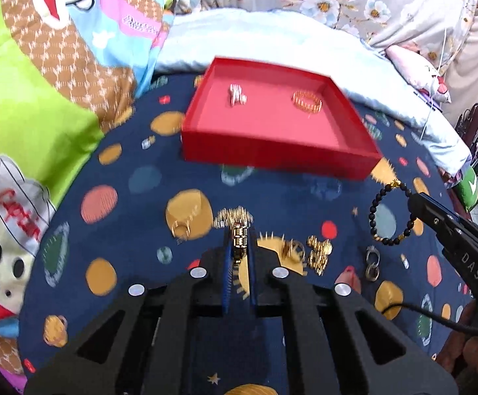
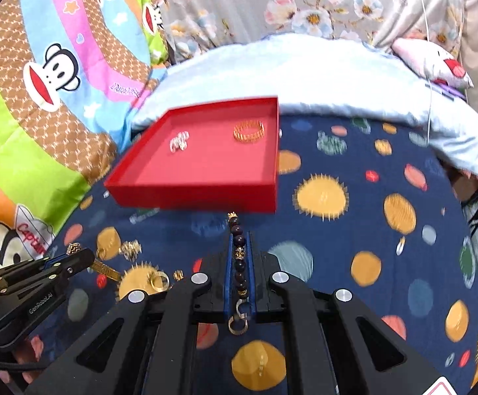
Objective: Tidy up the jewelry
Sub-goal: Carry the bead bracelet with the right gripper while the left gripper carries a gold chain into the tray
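Note:
A red tray (image 1: pixel 272 151) (image 2: pixel 199 194) lies on the navy planet-print sheet, holding a silver piece (image 1: pixel 237 94) (image 2: pixel 179 141) and a gold bracelet (image 1: pixel 306 101) (image 2: pixel 249 131). My left gripper (image 1: pixel 240 234) (image 2: pixel 86 256) is shut on a gold link bracelet (image 1: pixel 239 242) (image 2: pixel 72 249), lifted just above the sheet in front of the tray. My right gripper (image 2: pixel 239 237) (image 1: pixel 415 199) is shut on a black bead bracelet (image 2: pixel 239 260) (image 1: pixel 379 220), which hangs in a loop near the tray's front right corner.
Loose jewelry stays on the sheet: a gold ring (image 1: pixel 181 228), gold pieces (image 1: pixel 319 253), silver rings (image 1: pixel 372 263), another gold ring (image 2: pixel 159 281). A cartoon-monkey quilt (image 1: pixel 41 98) rises on the left. A pale blue blanket (image 1: pixel 272 33) lies behind the tray.

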Action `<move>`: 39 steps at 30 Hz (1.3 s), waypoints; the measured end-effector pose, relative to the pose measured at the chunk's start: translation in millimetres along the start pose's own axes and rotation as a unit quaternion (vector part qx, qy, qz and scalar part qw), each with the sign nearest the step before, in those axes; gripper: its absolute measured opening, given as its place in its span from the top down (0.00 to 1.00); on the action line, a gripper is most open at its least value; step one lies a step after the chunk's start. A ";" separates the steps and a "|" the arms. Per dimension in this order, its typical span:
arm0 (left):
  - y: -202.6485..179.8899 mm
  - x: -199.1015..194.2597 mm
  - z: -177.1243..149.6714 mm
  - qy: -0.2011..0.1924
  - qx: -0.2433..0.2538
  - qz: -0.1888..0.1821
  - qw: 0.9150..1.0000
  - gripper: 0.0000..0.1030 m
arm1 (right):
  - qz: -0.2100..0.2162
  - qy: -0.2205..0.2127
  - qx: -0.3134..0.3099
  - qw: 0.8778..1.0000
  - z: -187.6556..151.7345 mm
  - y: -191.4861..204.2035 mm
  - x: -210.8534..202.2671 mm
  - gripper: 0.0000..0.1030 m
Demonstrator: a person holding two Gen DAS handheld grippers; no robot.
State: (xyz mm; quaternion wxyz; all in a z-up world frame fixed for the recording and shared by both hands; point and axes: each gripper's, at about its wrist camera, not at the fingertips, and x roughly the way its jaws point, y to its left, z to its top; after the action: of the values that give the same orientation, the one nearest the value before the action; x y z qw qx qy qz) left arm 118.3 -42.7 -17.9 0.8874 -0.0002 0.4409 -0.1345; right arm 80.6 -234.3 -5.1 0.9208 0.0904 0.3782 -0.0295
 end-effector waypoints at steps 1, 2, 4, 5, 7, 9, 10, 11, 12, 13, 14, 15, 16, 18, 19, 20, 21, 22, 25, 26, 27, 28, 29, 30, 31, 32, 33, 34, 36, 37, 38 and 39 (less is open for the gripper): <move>0.2 -3.2 4.7 -0.007 0.002 0.000 1.000 0.93 | 0.000 -0.006 -0.002 1.000 5.3 0.7 -2.0 0.94; 0.8 -6.3 9.7 -0.013 0.004 0.000 1.000 0.93 | -0.001 -0.013 -0.005 1.000 11.1 1.3 -3.8 0.94; 3.1 -11.1 18.4 -0.024 0.006 0.001 1.000 0.93 | 0.000 -0.021 -0.008 1.000 20.0 2.6 -6.4 0.94; 4.3 -13.1 23.1 -0.030 0.007 0.000 1.000 0.93 | 0.003 -0.026 -0.009 1.000 25.0 3.1 -7.6 0.94; 6.0 -16.9 34.7 -0.041 0.010 -0.001 0.999 0.93 | 0.010 -0.036 -0.010 0.999 36.9 3.9 -9.9 0.94; 7.4 -19.6 48.6 -0.053 0.015 -0.003 0.998 0.93 | 0.015 -0.046 -0.012 0.999 50.3 4.2 -10.6 0.94; 7.3 -20.6 56.2 -0.060 0.018 -0.003 0.998 0.93 | 0.017 -0.051 -0.013 0.998 57.1 5.0 -10.3 0.94; 7.1 -21.4 62.0 -0.065 0.020 -0.003 0.998 0.93 | 0.019 -0.054 -0.014 0.998 63.2 5.1 -9.3 0.94; 6.4 -21.1 70.8 -0.072 0.022 -0.003 0.997 0.93 | 0.021 -0.057 -0.014 0.998 68.8 5.3 -7.9 0.94; 6.0 -20.2 78.8 -0.078 0.024 -0.002 0.997 0.93 | 0.026 -0.061 -0.014 0.998 77.5 5.6 -5.0 0.94; 4.7 -18.2 89.5 -0.085 0.027 -0.004 0.996 0.93 | 0.029 -0.063 -0.015 0.997 84.2 6.3 -2.7 0.94; 3.9 -16.0 96.2 -0.089 0.027 -0.004 0.996 0.93 | 0.031 -0.066 -0.017 0.997 93.3 7.2 2.1 0.94; 1.9 -13.0 104.8 -0.093 0.031 -0.004 0.995 0.93 | 0.031 -0.067 -0.018 0.997 98.3 7.9 5.7 0.94; -2.2 -4.2 121.3 -0.098 0.038 -0.007 0.994 0.93 | 0.034 -0.066 -0.021 0.997 109.7 9.6 16.3 0.94; -5.2 1.2 128.4 -0.100 0.044 -0.011 0.994 0.93 | 0.037 -0.063 -0.021 0.997 115.5 9.6 24.0 0.94; -7.9 7.1 134.8 -0.100 0.047 -0.013 0.994 0.93 | 0.042 -0.059 -0.020 0.997 120.5 9.4 32.3 0.94; -10.6 12.6 139.8 -0.100 0.051 -0.014 0.994 0.93 | 0.047 -0.054 -0.019 0.997 124.7 9.3 40.8 0.94; -11.8 16.9 142.7 -0.099 0.054 -0.015 0.994 0.93 | 0.051 -0.050 -0.016 0.997 128.1 8.9 48.5 0.94; -15.2 36.9 153.6 -0.090 0.053 -0.017 0.994 0.93 | 0.059 -0.034 -0.011 0.998 133.7 7.1 69.6 0.94; -15.3 42.0 154.9 -0.087 0.051 -0.016 0.995 0.93 | 0.061 -0.028 -0.010 0.998 134.4 7.0 77.5 0.94; -15.7 49.1 157.0 -0.080 0.050 -0.018 0.995 0.93 | 0.062 -0.023 -0.010 0.998 134.7 7.7 82.7 0.94; -15.7 54.2 158.9 -0.076 0.049 -0.019 0.996 0.93 | 0.064 -0.017 -0.010 0.998 134.3 8.7 89.9 0.94; -15.9 61.4 159.8 -0.070 0.048 -0.019 0.996 0.93 | 0.065 -0.011 -0.011 0.998 133.1 10.0 95.8 0.94; -16.1 65.2 159.3 -0.067 0.048 -0.018 0.996 0.93 | 0.064 -0.006 -0.014 0.998 132.1 11.4 101.3 0.94; -16.3 69.4 158.4 -0.065 0.048 -0.015 0.997 0.93 | 0.062 -0.001 -0.017 0.998 130.3 13.0 107.4 0.94; -16.5 73.2 157.4 -0.062 0.049 -0.015 0.997 0.93 | 0.061 0.004 -0.020 0.998 128.5 14.3 113.3 0.93; -16.7 77.4 156.3 -0.059 0.050 -0.012 0.997 0.93 | 0.060 0.008 -0.020 0.998 127.0 14.9 118.9 0.93; -16.7 81.3 155.2 -0.056 0.051 -0.010 0.997 0.93 | 0.059 0.012 -0.020 0.998 126.0 14.8 122.8 0.93; -16.0 87.3 154.0 -0.052 0.051 -0.007 0.997 0.93 | 0.057 0.019 -0.019 0.998 123.3 13.5 131.9 0.93; -15.7 89.3 153.5 -0.051 0.051 -0.005 0.997 0.93 | 0.055 0.021 -0.018 0.998 122.4 12.9 135.0 0.93; -15.5 91.6 152.9 -0.049 0.051 -0.003 0.997 0.93 | 0.053 0.023 -0.018 0.998 121.3 12.1 138.5 0.93; -15.3 94.1 152.4 -0.048 0.051 0.000 0.998 0.93 | 0.050 0.026 -0.018 0.998 120.2 11.2 142.0 0.93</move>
State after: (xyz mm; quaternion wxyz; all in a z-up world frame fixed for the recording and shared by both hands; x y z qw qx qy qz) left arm 288.1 -97.9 3.5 0.9065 0.0388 0.3900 -0.1570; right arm 266.2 -244.0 -19.2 0.9126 0.0932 0.3971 0.0257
